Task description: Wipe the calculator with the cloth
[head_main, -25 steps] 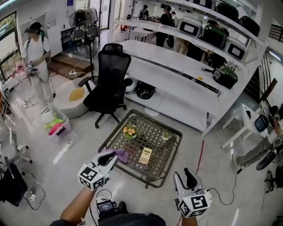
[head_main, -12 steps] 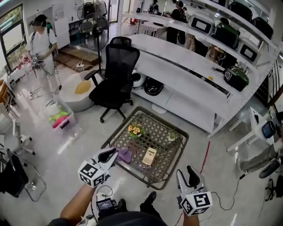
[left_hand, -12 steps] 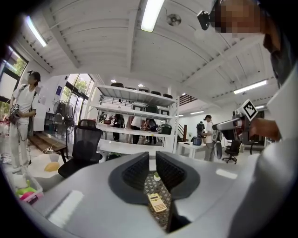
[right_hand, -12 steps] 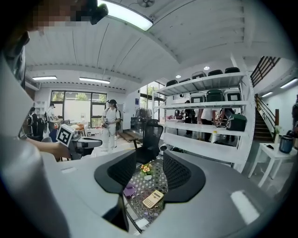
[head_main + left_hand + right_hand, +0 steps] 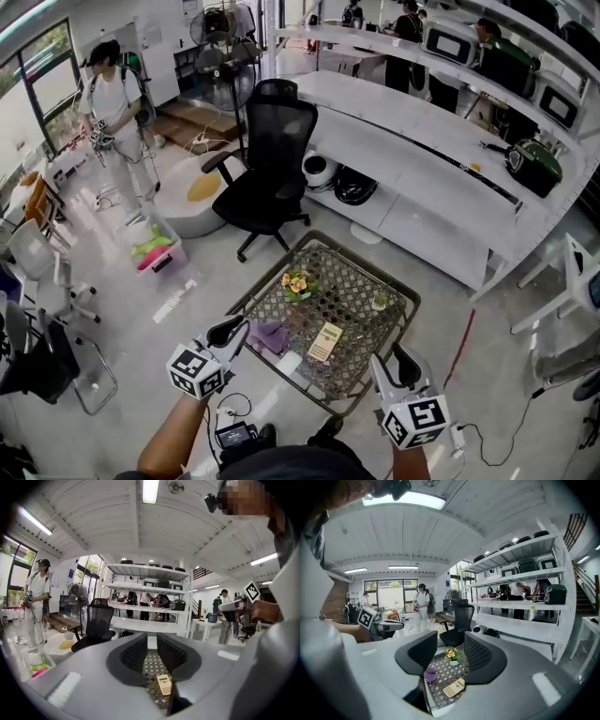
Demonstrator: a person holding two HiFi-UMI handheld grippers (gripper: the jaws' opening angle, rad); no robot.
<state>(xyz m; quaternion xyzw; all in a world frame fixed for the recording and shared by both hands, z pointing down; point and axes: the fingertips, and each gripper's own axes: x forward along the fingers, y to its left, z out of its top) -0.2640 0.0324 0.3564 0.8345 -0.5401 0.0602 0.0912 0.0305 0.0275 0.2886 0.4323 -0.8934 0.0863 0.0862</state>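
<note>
The beige calculator (image 5: 326,341) lies on the low lattice table (image 5: 371,267), near its front side. A purple cloth (image 5: 269,336) rests just left of it on the same table. My left gripper (image 5: 234,329) hovers by the table's left front edge, close to the cloth, shut and empty. In the left gripper view the calculator (image 5: 163,684) shows below the left gripper (image 5: 149,648). My right gripper (image 5: 397,360) is open at the table's right front edge. The right gripper view shows the calculator (image 5: 453,687) and cloth (image 5: 430,673) below the right gripper (image 5: 450,651).
A small flower pot (image 5: 298,283) and a little cup (image 5: 379,302) stand on the table's far half. A black office chair (image 5: 272,169) sits behind the table, before a long white counter (image 5: 422,178). A person (image 5: 117,103) stands far left near a pink bin (image 5: 155,253).
The table has come closer in the head view. Both grippers now reach its front edges, the right one having advanced more. Calculator and cloth have not moved.
</note>
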